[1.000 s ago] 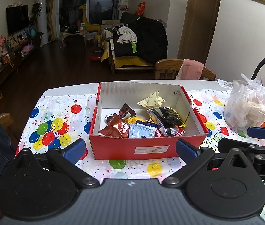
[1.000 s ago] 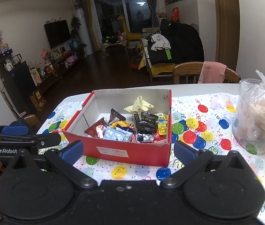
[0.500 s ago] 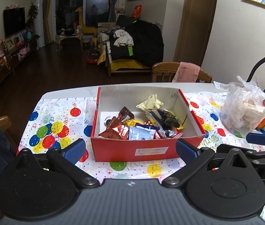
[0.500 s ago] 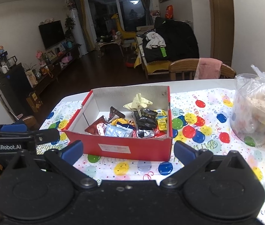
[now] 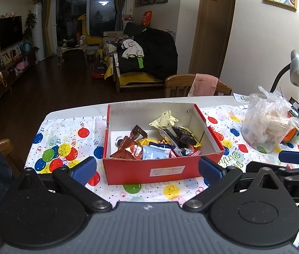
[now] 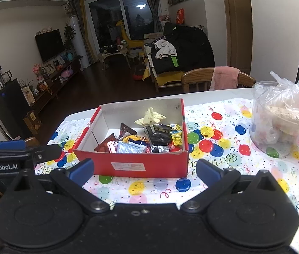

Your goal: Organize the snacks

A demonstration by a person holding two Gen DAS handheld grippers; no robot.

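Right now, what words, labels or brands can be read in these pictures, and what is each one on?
"GenRobot.AI": side of the left gripper.
"DA", cut off by the frame edge: side of the right gripper.
"Birthday", curly script, partly covered: tablecloth.
White label on the red box: too small to read.
Snack wrappers: print too blurred.

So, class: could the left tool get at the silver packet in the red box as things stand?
Probably yes: the left tool is open and empty, the red box has no lid, and the silver packet lies on top near the front wall.

Left tool and right tool both gape wide, side by side.
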